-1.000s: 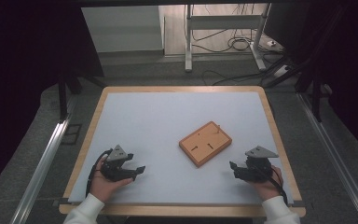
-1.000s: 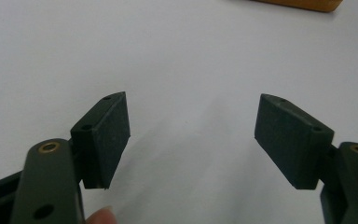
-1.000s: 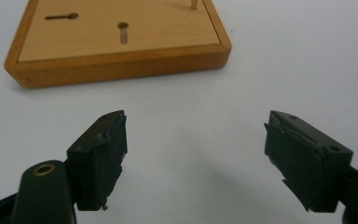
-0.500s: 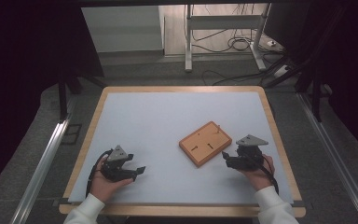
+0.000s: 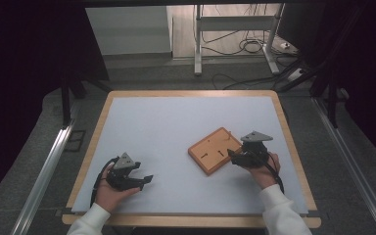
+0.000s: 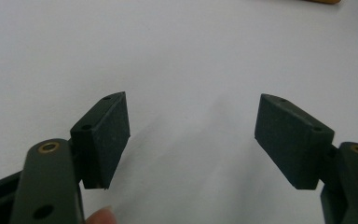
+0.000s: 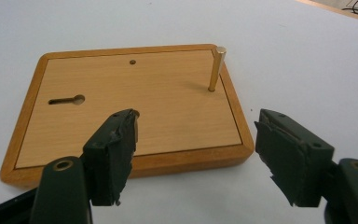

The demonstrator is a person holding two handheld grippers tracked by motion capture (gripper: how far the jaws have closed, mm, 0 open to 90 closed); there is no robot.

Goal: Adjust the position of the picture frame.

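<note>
Right gripper [image 5: 232, 155] now sits at the near-right edge of the wooden board [image 5: 214, 150]; 1 second back it rested well apart from it, near the table's right rim. So the right hand has closed the gap across the white mat [image 5: 176, 122] toward the board, while the left gripper [image 5: 144, 180] has not shifted from its spot at the near-left of the mat.

Board position: right of centre on the mat, lying flat, turned at an angle to the table edges. In the right gripper view the board [image 7: 135, 102] shows a raised rim, a keyhole slot [image 7: 67, 99], 1 small hole [image 7: 132, 61] and 1 brass peg [image 7: 216, 68] standing upright near the far right corner.

Right gripper [image 7: 196, 158] state: jaws apart, fairly wide, and they have just been closing a little. Nothing is pinched; the board's near edge and corner lie just ahead of the pads, and 1 pad overlaps the rim in the picture. Contact cannot be confirmed from that view.

Left gripper [image 6: 191, 140]: jaws wide, bare mat between them, idle.

Reading: approach phase is nearly done and pre-shaping for a grasp has begun. Likely target is the board's near-right edge or corner, though the peg remains a candidate. Next move needs the jaws brought around the rim before closing further.
</note>
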